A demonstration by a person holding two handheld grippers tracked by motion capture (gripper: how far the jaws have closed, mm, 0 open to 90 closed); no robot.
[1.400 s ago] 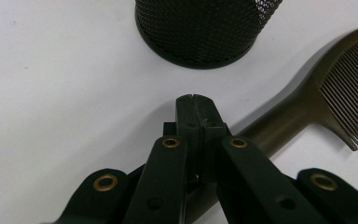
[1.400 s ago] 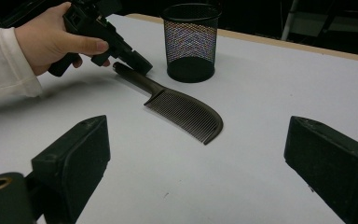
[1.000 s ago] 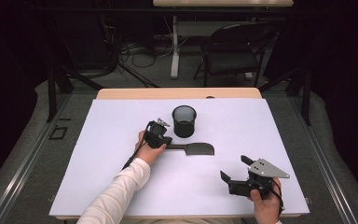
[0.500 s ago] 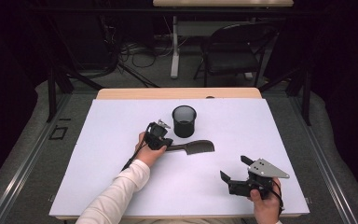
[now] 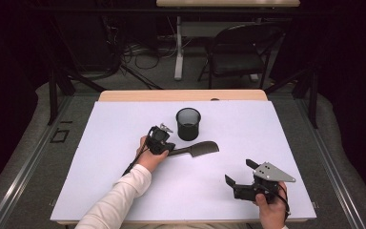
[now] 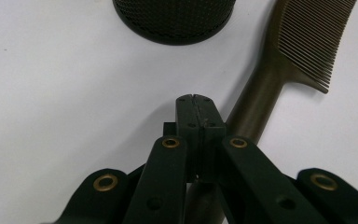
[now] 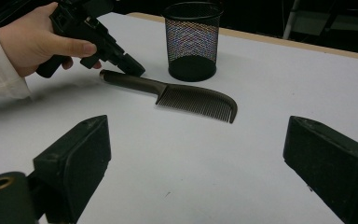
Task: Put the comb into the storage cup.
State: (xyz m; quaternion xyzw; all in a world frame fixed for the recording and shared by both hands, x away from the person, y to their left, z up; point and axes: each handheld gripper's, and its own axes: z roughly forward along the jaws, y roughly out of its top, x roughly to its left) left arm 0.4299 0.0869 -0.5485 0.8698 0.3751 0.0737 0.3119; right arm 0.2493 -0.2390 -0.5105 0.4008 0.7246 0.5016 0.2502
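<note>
The comb (image 5: 198,150) lies flat mid-counter, just in front of the mesh cup (image 5: 188,123), with its teeth end toward the right. The left hand-held gripper (image 5: 164,143) hangs over the comb's handle, jaws pressed together on nothing. The right hand-held gripper (image 5: 238,177) gapes wide near the counter's (image 5: 100,167) front edge, bare surface all round it.

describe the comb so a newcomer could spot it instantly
Start at the white table and find the black mesh cup near its middle. The comb lies flat just in front of it, handle toward the shut left gripper: dark, long, fine-toothed, unlike the upright round cup.
</note>
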